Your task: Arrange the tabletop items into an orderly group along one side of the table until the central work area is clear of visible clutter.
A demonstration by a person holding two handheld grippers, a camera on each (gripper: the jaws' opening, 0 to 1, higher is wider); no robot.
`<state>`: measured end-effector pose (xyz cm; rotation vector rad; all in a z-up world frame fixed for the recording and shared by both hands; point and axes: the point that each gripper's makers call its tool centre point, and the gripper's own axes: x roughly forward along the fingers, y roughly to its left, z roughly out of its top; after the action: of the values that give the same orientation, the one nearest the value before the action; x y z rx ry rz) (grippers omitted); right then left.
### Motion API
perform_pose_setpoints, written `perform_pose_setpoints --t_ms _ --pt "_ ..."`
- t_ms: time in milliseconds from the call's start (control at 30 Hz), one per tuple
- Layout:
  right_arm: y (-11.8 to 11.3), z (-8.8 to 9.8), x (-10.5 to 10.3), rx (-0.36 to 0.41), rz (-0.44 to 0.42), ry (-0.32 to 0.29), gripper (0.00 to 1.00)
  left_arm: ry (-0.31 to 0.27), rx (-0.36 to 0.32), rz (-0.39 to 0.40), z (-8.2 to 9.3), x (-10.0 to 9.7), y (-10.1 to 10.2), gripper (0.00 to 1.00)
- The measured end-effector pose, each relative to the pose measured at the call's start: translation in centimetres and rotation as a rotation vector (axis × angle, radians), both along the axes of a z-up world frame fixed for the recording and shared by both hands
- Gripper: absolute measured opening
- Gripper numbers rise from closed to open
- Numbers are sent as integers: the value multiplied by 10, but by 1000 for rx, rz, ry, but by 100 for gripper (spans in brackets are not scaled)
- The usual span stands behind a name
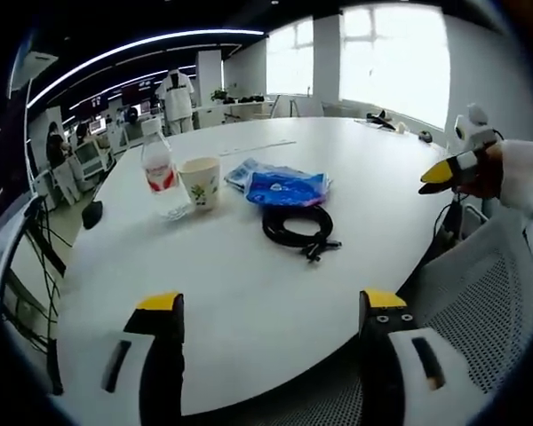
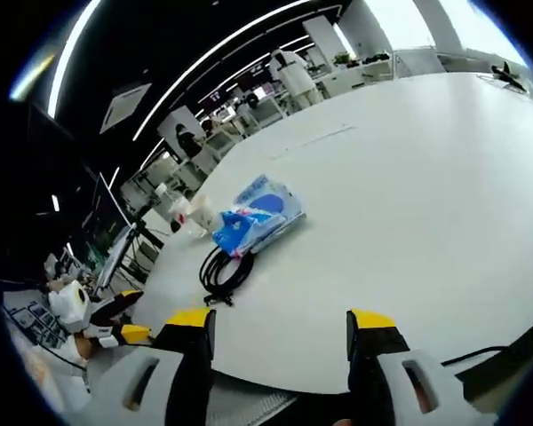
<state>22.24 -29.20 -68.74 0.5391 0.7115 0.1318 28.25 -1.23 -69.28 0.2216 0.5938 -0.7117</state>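
Both the left gripper (image 1: 271, 312) and right gripper (image 2: 280, 328) hang wide open and empty over the white table's (image 1: 249, 293) near edge, facing the floppy black cable coil (image 1: 298, 226), best pinched across its bundled loops, beside the crinkly blue packet (image 1: 287, 187), light crushable paper cup (image 1: 201, 182) and top-heavy water bottle (image 1: 159, 171).

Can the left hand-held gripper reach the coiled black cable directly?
Probably yes: the left hand-held gripper is open, and only bare white table lies between it and the coiled black cable.

Upright water bottle (image 1: 159, 169), paper cup (image 1: 201, 182), blue packets (image 1: 284, 186) (overlapping), coiled black cable (image 1: 298, 226), clustered on table (image 1: 249, 302)
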Motion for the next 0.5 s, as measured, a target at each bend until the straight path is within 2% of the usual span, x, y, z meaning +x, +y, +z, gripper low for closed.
perform_pose_setpoints --t_ms 100,200,267,500 --pt "1 0 2 8 -1 11 60 0 1 7 0 1 1 82" --pt "5 9 10 8 5 -25 60 3 1 1 0 0 0 82" --pt "7 8 14 17 4 -26 60 -1 2 -6 0 -1 -1 82" --pt "15 8 15 25 23 -23 60 8 2 1 -1 1 0 82"
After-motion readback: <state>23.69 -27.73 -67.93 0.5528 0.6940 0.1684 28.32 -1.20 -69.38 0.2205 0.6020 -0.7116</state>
